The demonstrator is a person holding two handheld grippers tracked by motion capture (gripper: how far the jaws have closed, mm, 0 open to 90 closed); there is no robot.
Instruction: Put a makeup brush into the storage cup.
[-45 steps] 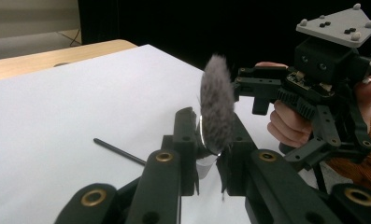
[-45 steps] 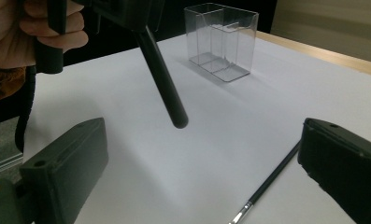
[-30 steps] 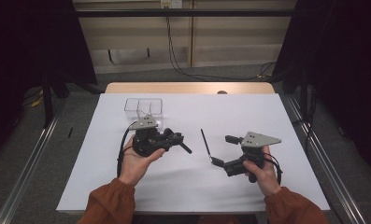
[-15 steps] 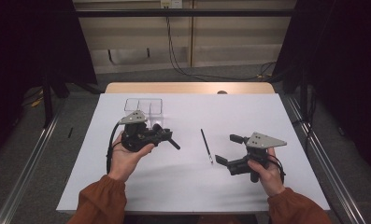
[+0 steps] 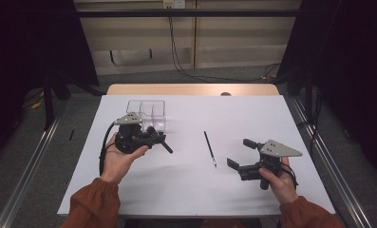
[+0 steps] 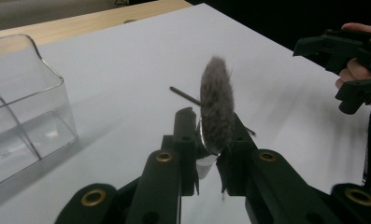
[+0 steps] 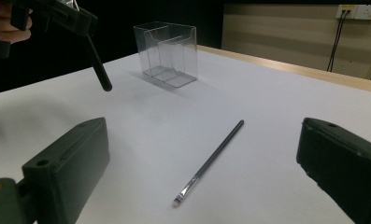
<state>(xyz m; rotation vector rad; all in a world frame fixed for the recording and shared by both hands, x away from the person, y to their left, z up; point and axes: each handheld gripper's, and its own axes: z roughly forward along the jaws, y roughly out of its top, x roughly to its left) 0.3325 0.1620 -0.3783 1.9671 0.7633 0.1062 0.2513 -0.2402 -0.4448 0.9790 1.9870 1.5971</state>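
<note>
My left gripper is shut on a make-up brush, close to the clear organiser box. In the left gripper view the jaws pinch the brush at its metal collar, and its fluffy grey head stands up between them. The dark handle sticks out down and to the right, and in the right gripper view this handle hangs above the table. A thin dark brush lies loose mid-table. My right gripper is open to the right of it, and nothing is between its jaws.
A white sheet covers the table, with a wooden edge at the far side. The organiser box has several open compartments. The thin brush lies between the two hands. Dark floor and metal rails flank the table.
My left gripper has carried the fluffy brush to the left, closer to the organiser box. My right gripper has drawn back to the right, away from the thin brush's tip.
</note>
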